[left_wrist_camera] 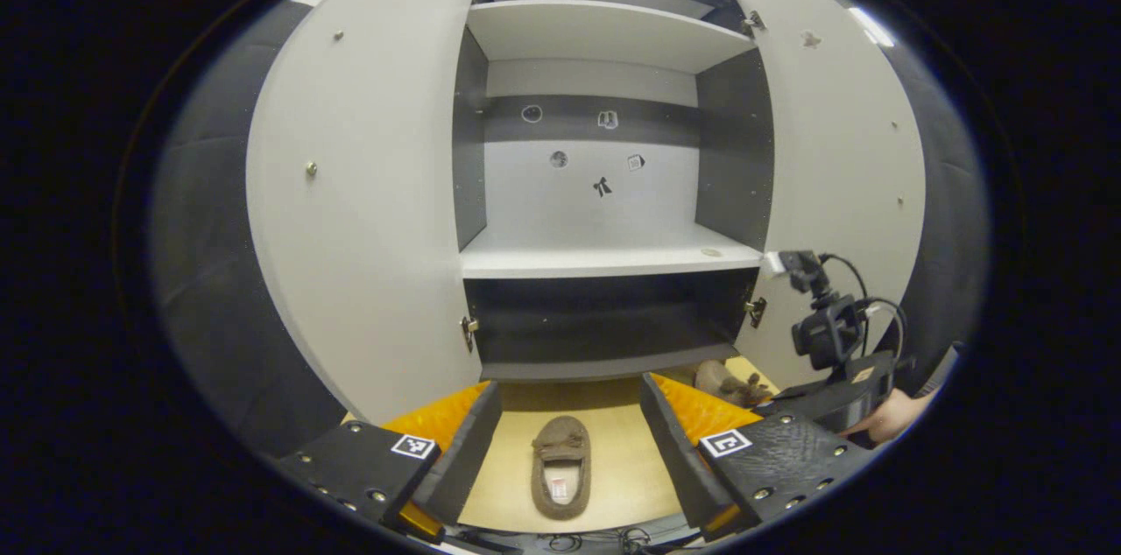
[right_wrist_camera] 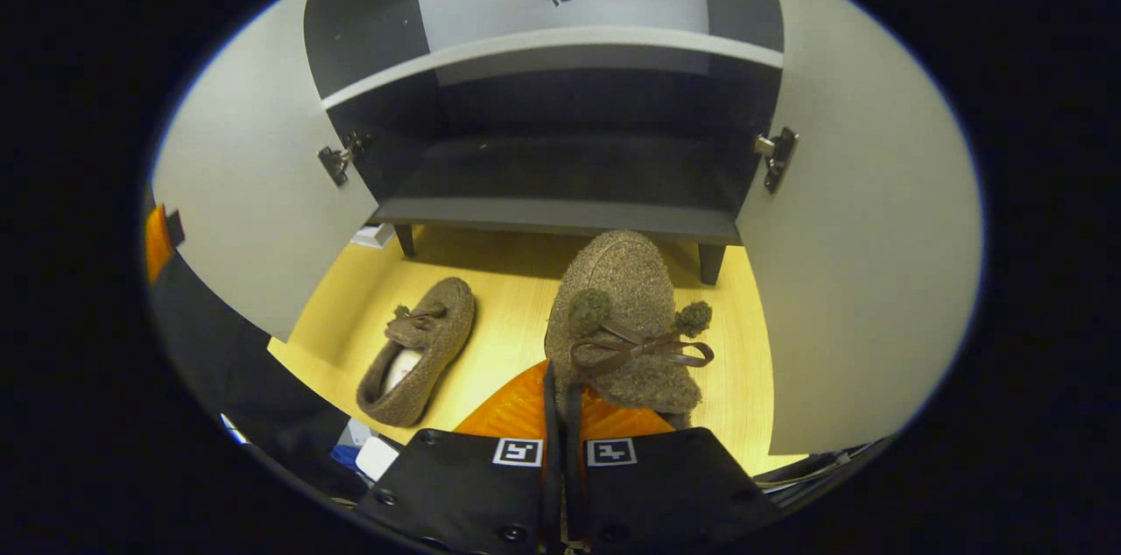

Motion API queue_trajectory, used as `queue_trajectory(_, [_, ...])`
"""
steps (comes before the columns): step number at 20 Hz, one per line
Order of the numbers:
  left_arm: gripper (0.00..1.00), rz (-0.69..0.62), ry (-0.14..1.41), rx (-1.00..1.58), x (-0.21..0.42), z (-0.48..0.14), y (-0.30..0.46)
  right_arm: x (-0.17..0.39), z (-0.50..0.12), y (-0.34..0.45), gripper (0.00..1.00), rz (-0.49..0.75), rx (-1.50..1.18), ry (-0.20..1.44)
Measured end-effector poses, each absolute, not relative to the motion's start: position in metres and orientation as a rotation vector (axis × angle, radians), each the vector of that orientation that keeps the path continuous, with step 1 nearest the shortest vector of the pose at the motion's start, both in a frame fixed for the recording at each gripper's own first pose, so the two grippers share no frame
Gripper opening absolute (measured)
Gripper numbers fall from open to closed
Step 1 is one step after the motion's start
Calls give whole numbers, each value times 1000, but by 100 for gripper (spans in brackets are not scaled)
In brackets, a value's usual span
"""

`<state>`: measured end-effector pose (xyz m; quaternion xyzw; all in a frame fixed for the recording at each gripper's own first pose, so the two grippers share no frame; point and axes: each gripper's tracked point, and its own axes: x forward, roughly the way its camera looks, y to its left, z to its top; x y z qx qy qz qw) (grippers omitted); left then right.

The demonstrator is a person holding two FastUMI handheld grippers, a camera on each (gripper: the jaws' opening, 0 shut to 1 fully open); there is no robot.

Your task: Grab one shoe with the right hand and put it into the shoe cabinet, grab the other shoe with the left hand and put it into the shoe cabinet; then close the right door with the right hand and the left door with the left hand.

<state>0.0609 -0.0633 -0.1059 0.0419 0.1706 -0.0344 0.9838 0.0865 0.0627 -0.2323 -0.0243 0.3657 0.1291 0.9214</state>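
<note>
A brown fuzzy slipper (right_wrist_camera: 626,310) with a bow and pompoms points its toe at the shoe cabinet's dark bottom shelf (right_wrist_camera: 560,174). My right gripper (right_wrist_camera: 560,384) is shut on its heel end. In the left gripper view that same slipper (left_wrist_camera: 727,384) shows low by the cabinet's right corner, with the right gripper (left_wrist_camera: 832,362) and a hand (left_wrist_camera: 893,417) behind it. The second slipper (left_wrist_camera: 560,467) lies on the wooden floor, toe toward the cabinet, between the wide-apart fingers of my open left gripper (left_wrist_camera: 569,397), which hangs above it. It also lies at the left (right_wrist_camera: 420,349) in the right gripper view.
Both cabinet doors stand wide open, the left door (left_wrist_camera: 359,187) and the right door (left_wrist_camera: 841,170). A white middle shelf (left_wrist_camera: 604,257) and an upper shelf (left_wrist_camera: 604,30) hold nothing. The cabinet stands on short legs (right_wrist_camera: 405,240). Cables trail from the right gripper's camera (left_wrist_camera: 867,301).
</note>
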Motion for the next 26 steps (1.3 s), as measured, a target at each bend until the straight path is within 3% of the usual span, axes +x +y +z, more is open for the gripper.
queue_trajectory(9, [93, -166, 350, 99, 49, -115, -66, 86, -109, 89, 4, 294, 24, 561])
queue_trajectory(21, [93, -132, 306, 99, 54, -100, -60, 191, 17, 109, 4, 316, 27, 266])
queue_trajectory(22, [89, -119, 306, 99, 55, -99, -56, 202, 22, 110, 4, 316, 24, 249])
queue_trajectory(23, [93, -107, 308, 94, 56, -99, -54, 214, 29, 113, 8, 319, 24, 228])
queue_trajectory(24, [89, -95, 308, 88, 57, -99, -51, 226, 35, 116, 4, 318, 25, 212])
queue_trajectory(26, [93, -73, 308, 85, 56, -98, -49, 247, 51, 120, 4, 314, 31, 159])
